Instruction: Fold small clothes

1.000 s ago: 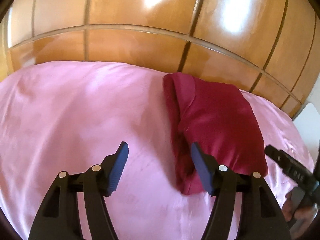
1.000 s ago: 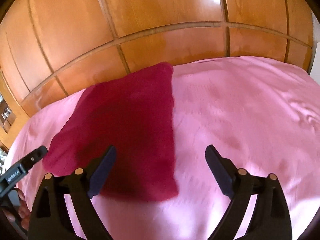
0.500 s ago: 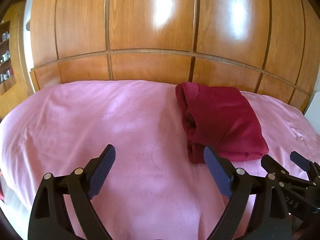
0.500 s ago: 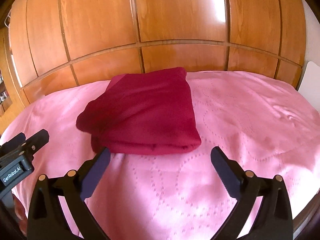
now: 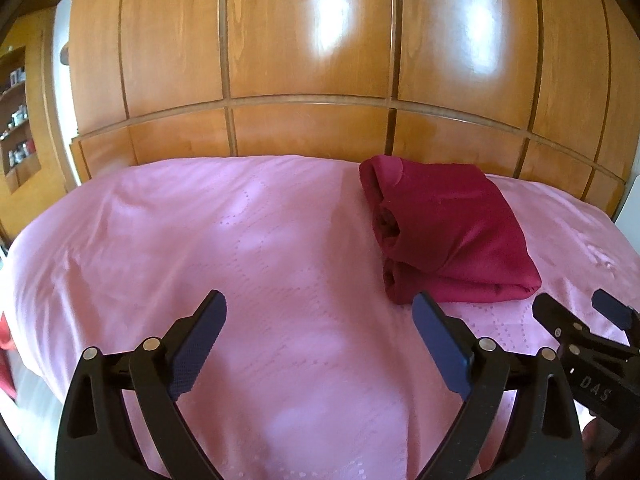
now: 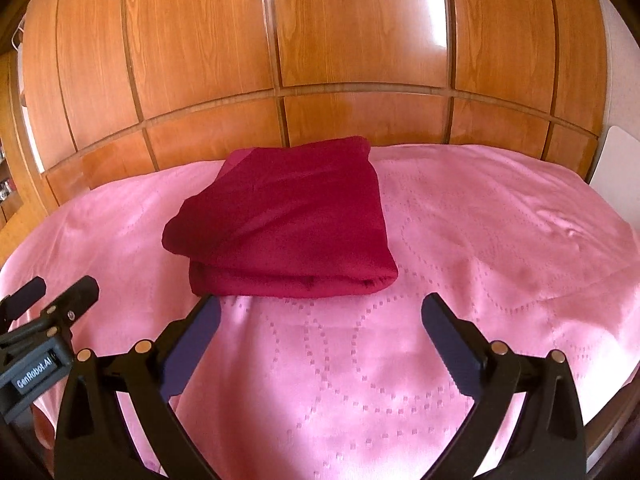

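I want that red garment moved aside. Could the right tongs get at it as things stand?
Probably yes. The right tongs are open and empty, and the folded garment lies just ahead on the pink cover with nothing between them.

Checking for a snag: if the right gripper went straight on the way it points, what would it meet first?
Probably the pink bedspread just short of the folded red garment; the right gripper is open and empty. Depth is unclear.

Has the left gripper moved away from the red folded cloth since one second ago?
Yes. The left gripper has pulled back toward the near bed edge; the red folded cloth now lies clear beyond its open fingertips, against the wooden headboard.
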Demonstrator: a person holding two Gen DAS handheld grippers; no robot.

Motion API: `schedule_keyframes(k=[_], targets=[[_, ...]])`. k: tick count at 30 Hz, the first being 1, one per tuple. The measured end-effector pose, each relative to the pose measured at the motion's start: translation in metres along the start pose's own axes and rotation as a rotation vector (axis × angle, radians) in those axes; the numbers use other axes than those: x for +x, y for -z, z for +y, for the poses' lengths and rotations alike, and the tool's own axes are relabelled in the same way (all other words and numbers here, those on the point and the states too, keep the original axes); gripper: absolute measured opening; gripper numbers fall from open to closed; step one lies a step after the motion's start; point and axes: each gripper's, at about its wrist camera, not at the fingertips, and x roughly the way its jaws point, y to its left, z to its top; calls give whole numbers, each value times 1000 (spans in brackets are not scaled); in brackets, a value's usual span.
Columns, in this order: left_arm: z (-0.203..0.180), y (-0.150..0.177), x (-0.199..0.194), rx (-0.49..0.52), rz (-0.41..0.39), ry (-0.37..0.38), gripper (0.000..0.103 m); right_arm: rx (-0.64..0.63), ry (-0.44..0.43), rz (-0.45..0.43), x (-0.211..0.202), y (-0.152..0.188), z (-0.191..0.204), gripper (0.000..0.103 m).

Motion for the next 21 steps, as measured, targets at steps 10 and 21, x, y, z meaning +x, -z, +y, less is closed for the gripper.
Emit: schedule_keyframes(k=[10, 21], targets=[[4, 1, -4, -2, -11, 1, 93, -14, 4, -5, -5, 5, 4, 100], [3, 0, -8, -4, -21, -7, 93, -17, 4, -24, -8, 5, 4, 100]])
